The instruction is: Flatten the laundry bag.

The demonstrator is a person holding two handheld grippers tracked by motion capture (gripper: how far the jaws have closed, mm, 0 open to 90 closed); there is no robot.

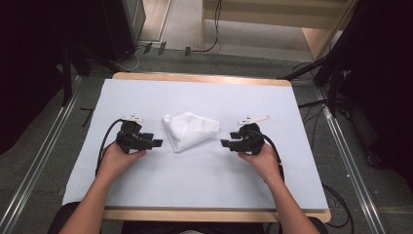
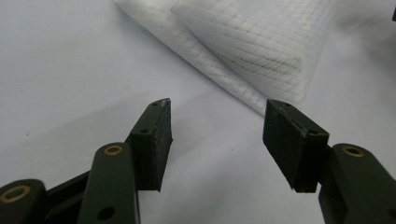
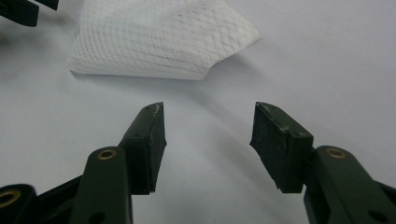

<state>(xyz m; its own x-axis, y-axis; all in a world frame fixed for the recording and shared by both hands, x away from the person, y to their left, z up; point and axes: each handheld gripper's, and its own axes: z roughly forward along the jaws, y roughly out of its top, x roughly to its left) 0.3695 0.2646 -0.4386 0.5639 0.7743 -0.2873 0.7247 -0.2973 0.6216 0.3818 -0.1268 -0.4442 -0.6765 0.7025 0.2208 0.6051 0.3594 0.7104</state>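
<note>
The white mesh cloth (image 1: pixel 190 129) lies folded into a rough triangle mid-worktop (image 1: pixel 204 180), between the left gripper (image 1: pixel 155 143) and the right gripper (image 1: pixel 225 143). Both grippers stand wide apart, holding nothing. It looks folded already, though further folds may remain. No containers here.

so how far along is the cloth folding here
The white cloth already lies folded into a rough triangle on the white sheet, so at least one fold looks done. Nothing is in hand: the left gripper and right gripper sit open on either side, clear of it. Any further fold or tidying is left.
</note>
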